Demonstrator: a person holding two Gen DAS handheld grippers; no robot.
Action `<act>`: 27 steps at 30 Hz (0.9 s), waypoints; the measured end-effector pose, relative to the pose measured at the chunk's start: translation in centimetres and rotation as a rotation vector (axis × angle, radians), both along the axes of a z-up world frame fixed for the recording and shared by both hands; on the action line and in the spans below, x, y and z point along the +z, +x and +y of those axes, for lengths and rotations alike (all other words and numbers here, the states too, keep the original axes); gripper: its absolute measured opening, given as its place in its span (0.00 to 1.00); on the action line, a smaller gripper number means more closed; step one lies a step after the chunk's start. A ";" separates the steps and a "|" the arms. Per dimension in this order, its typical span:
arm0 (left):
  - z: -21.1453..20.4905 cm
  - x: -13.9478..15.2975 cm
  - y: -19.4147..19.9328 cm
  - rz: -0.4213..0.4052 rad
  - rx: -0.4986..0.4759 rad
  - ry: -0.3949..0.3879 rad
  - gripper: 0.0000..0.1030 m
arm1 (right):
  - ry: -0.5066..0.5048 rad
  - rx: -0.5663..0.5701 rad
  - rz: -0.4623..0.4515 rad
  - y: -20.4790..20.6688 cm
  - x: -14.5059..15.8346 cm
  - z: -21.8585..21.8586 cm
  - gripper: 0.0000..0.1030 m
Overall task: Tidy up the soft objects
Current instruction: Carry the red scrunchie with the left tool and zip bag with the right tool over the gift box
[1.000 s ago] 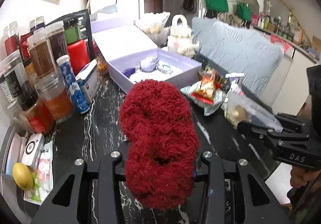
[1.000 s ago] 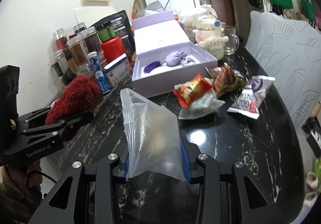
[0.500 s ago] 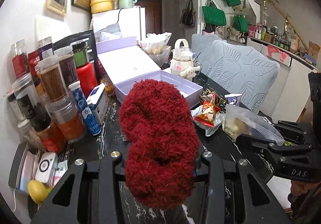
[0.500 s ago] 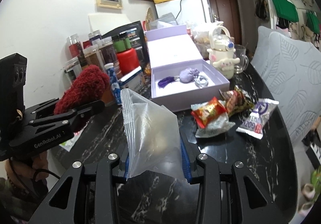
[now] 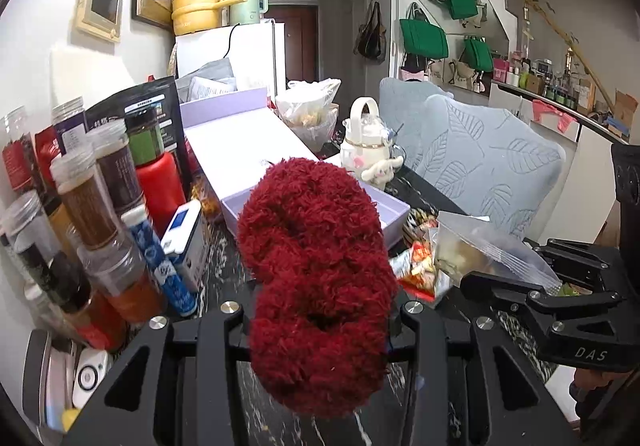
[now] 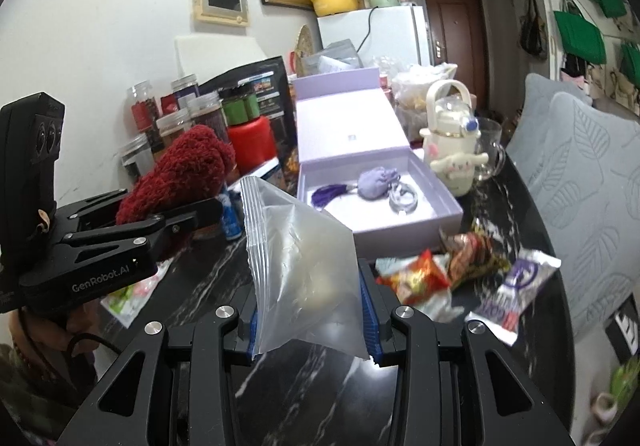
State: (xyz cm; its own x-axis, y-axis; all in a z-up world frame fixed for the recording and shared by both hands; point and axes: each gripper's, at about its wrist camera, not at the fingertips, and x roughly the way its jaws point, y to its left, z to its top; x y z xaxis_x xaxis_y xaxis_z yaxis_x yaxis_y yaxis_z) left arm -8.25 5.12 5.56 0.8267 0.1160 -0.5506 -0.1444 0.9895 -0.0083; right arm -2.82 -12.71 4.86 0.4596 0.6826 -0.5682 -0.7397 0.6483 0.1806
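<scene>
A fluffy dark red scrunchie [image 5: 316, 282] fills the middle of the left wrist view, with my left gripper [image 5: 320, 330] shut on its lower part. The right wrist view has the same scrunchie [image 6: 180, 174] at the left, sticking up from my left gripper [image 6: 188, 216]. My right gripper [image 6: 310, 330] is shut on a clear zip bag [image 6: 304, 266] that stands up between its blue pads. That bag [image 5: 480, 250] and my right gripper [image 5: 504, 290] also show at the right of the left wrist view. Both grippers hang above the black marble table [image 6: 516, 206].
An open lilac gift box [image 6: 436, 222] with a purple pouch [image 6: 376, 182] stands mid-table. Snack packets [image 6: 440, 274] lie at its right. Jars and bottles [image 5: 88, 206] crowd the left wall. A white plush kettle [image 6: 452, 150] and a leaf-patterned chair back [image 6: 592, 186] stand behind.
Both grippers have risen and tilted up with their loads: the table sinks lower in both views and more of the room shows. Neither grip has changed.
</scene>
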 end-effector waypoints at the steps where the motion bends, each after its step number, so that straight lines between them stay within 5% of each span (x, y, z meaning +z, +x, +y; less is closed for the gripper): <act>1: 0.1 0.1 0.3 -0.005 0.003 -0.001 0.39 | 0.001 -0.001 -0.003 0.4 0.1 0.1 0.37; 27: 4.3 3.0 12.1 -0.098 -0.022 -0.069 0.39 | 0.015 -0.012 -0.078 11.6 3.8 4.2 0.37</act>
